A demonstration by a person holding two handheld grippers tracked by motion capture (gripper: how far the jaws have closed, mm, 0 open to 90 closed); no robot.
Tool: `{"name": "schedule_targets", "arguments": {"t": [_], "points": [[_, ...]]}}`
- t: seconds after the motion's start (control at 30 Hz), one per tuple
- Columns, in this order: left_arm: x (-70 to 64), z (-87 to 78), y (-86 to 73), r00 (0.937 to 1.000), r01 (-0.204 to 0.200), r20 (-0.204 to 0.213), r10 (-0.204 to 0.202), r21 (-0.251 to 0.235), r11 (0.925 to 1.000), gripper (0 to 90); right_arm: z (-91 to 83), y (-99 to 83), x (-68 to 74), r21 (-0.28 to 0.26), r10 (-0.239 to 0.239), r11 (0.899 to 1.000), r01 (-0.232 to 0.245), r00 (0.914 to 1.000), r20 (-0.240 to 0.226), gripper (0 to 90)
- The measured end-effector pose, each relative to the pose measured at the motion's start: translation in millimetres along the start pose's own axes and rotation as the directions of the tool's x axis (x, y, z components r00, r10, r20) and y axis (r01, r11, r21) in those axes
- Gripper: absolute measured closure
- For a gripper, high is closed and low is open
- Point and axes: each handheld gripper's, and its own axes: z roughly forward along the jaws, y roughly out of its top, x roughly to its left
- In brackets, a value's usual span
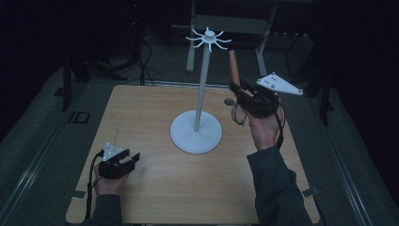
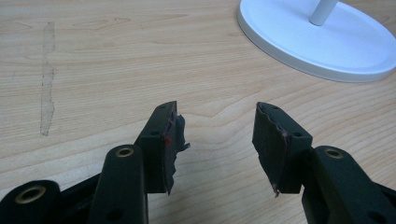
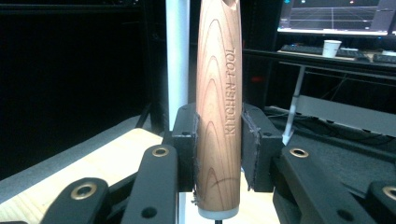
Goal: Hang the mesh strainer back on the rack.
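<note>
A white hanging stand (image 1: 201,89) with a round base (image 1: 196,134) and a crown of hooks (image 1: 209,39) stands mid-table. My right gripper (image 1: 240,89), held up to the right of the pole, is shut on a wooden kitchen tool handle (image 1: 233,66) that points upward. In the right gripper view the handle (image 3: 218,107), stamped "KITCHEN TOOL", is clamped upright between both pads, with the white pole (image 3: 177,56) behind it. My left gripper (image 1: 133,159) rests low at the front left of the table, open. In the left gripper view its jaws (image 2: 217,137) stand apart over bare wood, the stand's base (image 2: 322,42) beyond.
The wooden table (image 1: 155,188) has dark floor around it. A table frame (image 1: 230,23) stands behind the far edge. A monitor, keyboard and paper cup (image 3: 332,47) sit on a desk far behind. A pale streak (image 2: 46,79) marks the wood near my left gripper.
</note>
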Motion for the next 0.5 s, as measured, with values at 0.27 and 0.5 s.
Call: {"name": "schedule_targets", "arguments": {"t": [0.27, 0.5], "points": [[0.1, -0.2, 0.0, 1.0, 0.0, 0.0, 0.0, 0.0, 1.0, 50.7, 1.2, 4.1, 1.3, -0.019, 0.005, 1.0, -0.005, 1.0, -0.006, 69.4], [0.2, -0.2, 0.0, 1.0, 0.0, 0.0, 0.0, -0.001, 1.0, 50.6, 1.8, 7.7, 3.0, -0.037, 0.008, 0.999, -0.008, 0.9999, -0.014, 69.4]]}}
